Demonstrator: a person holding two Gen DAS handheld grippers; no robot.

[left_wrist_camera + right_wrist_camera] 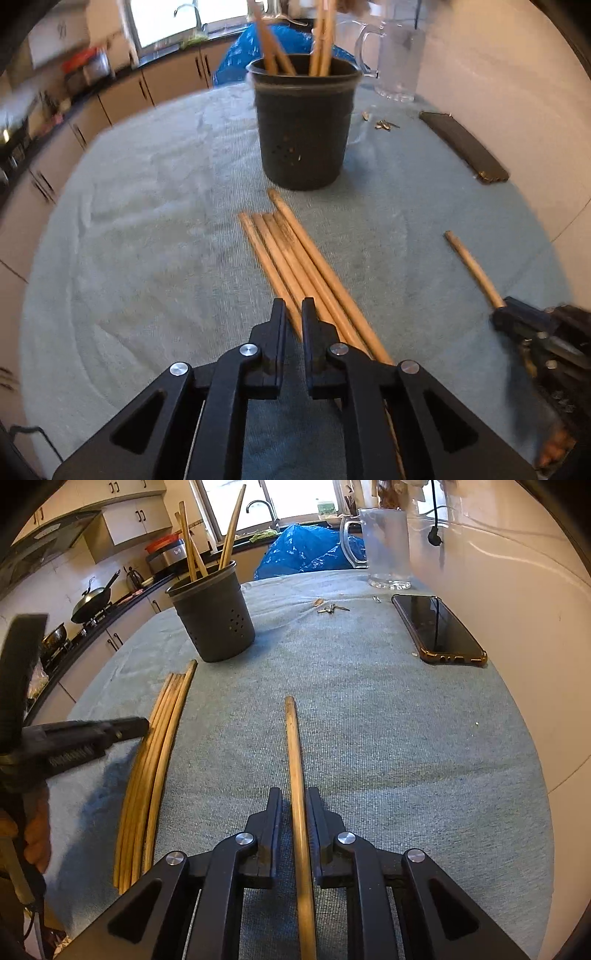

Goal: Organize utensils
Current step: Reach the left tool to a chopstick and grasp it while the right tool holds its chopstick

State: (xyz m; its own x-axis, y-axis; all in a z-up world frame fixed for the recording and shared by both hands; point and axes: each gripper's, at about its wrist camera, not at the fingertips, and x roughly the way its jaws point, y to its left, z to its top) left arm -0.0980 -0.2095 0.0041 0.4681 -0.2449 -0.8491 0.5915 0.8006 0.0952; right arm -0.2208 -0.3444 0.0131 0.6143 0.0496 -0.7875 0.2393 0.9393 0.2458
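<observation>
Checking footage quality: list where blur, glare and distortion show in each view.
Left wrist view: motion blur smears the holder and cabinets; window blown out. Right wrist view: sharp on the chopstick; left gripper blurred, phone reflecting. Fisheye bends both tables.

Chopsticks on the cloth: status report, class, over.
Right gripper shut on single chopstick. Left gripper nearly shut, empty, over chopstick bundle. Holder path clear.

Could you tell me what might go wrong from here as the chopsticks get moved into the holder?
The right gripper has a single chopstick between its narrowly parted fingers; it may slip or swing. The black holder already holds leaning chopsticks, which could block an insertion or tip it. The left gripper could scatter the chopstick bundle.
</observation>
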